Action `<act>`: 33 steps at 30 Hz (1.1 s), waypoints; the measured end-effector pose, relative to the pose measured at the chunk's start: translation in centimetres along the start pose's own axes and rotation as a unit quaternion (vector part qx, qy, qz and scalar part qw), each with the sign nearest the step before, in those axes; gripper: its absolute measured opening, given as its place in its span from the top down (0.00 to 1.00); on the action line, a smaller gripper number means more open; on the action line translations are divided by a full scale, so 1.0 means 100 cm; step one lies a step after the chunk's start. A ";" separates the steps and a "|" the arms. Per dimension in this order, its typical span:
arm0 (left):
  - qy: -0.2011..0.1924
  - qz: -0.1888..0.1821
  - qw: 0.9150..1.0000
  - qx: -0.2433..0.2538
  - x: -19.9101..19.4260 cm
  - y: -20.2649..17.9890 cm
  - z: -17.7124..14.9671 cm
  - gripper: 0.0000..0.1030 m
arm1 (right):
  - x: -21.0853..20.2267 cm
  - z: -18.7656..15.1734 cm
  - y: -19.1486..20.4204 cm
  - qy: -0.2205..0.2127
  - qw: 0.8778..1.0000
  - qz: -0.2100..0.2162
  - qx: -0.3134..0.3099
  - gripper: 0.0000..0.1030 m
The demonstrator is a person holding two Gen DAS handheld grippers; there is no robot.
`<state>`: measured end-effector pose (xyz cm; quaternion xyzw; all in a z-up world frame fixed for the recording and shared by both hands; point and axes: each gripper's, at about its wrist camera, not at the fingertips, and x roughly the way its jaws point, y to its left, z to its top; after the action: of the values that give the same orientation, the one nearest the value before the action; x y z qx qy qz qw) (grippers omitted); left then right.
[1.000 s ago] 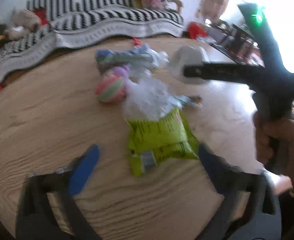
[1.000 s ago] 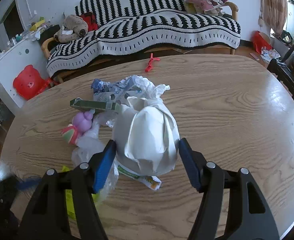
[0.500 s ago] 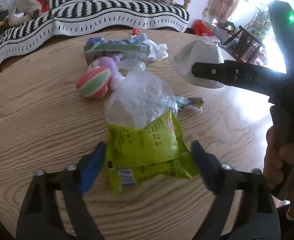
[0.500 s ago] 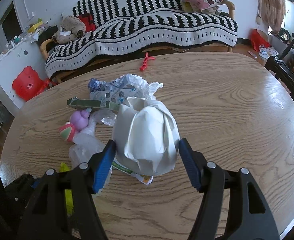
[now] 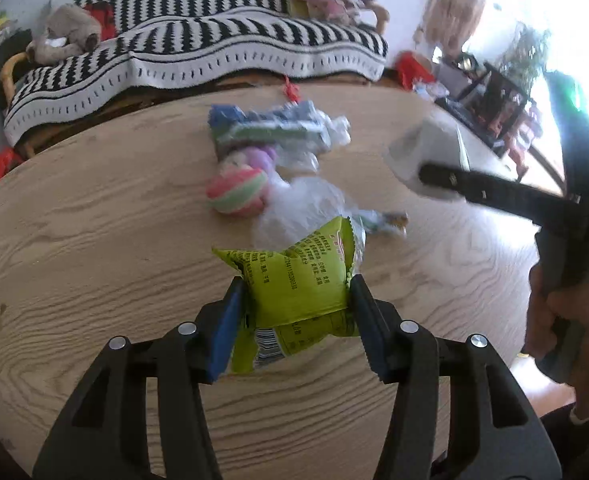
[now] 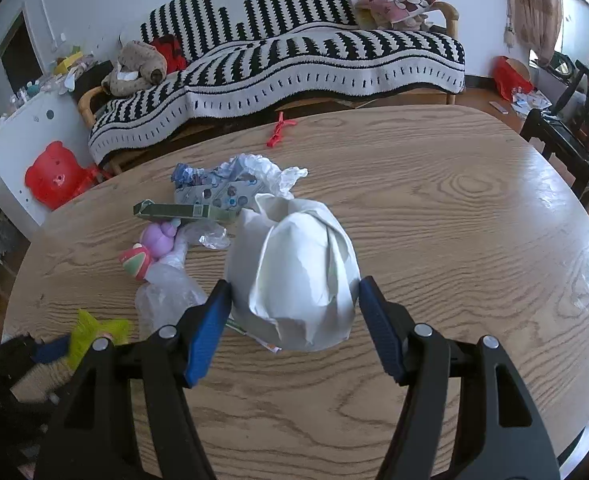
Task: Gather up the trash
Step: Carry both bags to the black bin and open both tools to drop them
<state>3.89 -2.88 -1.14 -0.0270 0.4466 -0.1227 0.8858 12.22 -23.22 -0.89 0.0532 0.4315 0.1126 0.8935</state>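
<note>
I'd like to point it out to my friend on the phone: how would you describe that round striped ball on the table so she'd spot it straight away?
Start at the oval wooden table in front of the black-and-white striped sofa. In the litter pile near the table's middle, look just below the long green box. The ball lies there beside a purple toy; it alone is round, banded pink, green and white.

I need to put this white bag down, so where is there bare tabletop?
Bare wood lies right of the white paper bag, out to the round wooden table edge. It is crowded left: clear plastic bag, pink-green ball, green box.
</note>
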 end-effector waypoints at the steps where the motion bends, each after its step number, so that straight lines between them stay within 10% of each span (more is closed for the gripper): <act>1: -0.005 -0.001 1.000 -0.003 -0.003 0.003 0.001 0.49 | -0.002 -0.001 -0.001 -0.001 1.000 0.001 0.000 0.37; 17: -0.023 -0.024 0.999 0.034 0.005 -0.059 0.010 0.49 | -0.057 -0.025 -0.043 -0.020 0.999 -0.015 0.019 0.37; 33: -0.010 -0.179 0.974 0.138 0.044 -0.285 -0.007 0.49 | -0.191 -0.135 -0.266 -0.057 0.974 -0.126 0.182 0.37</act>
<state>0.35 -31.55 -0.54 0.0149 0.4049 -0.3393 0.8490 -5.68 -53.72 0.09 0.1666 0.3967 -0.0846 0.8987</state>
